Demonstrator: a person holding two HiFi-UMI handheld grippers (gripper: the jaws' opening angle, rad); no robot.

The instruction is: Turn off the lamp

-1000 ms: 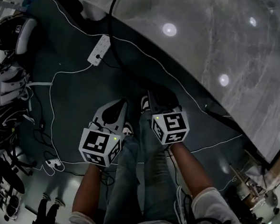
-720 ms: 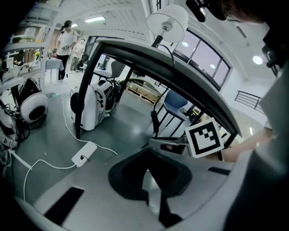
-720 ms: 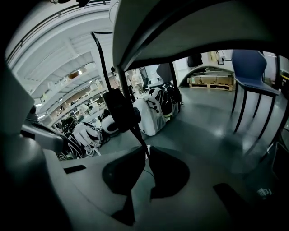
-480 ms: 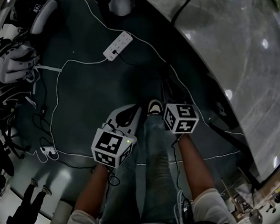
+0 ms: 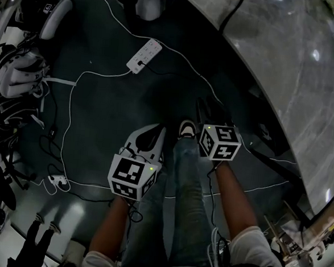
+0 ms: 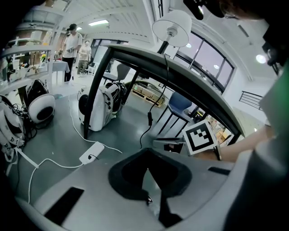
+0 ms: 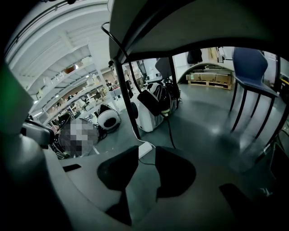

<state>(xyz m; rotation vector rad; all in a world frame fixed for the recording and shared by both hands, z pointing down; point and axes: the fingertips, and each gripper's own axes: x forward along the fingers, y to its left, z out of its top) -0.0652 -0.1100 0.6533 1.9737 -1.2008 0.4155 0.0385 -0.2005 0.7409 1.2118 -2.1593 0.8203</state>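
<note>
Left tool [image 6: 146, 170] clenched on nothing. Right tool [image 7: 147, 158]: jaws had just been opening, nothing between them. We held both low by our legs [image 5: 179, 205], under the bench [image 6: 180, 76] edge, idle by our read. Lamp [image 6: 172, 27] stood up on the bench, well apart.

On my feed the person wore faded blue jeans [image 5: 178, 216], a white top with a short sleeve [image 5: 250, 244] bunched above the elbow, and a pale sneaker [image 5: 185, 128] with a dark opening. Thin dark cables [image 5: 218, 254] trailed at the waist. The left gripper [image 5: 155, 132] had a light grey shell with a dark cut-out. The right gripper [image 5: 211, 107] looked darker from above, though its own view showed the same grey shell and black fingers [image 7: 176, 173]. Each carried a white cube printed with black square markers, the left cube [image 5: 131, 178] and the right cube [image 5: 219, 143], both with a small green light at one edge.
</note>
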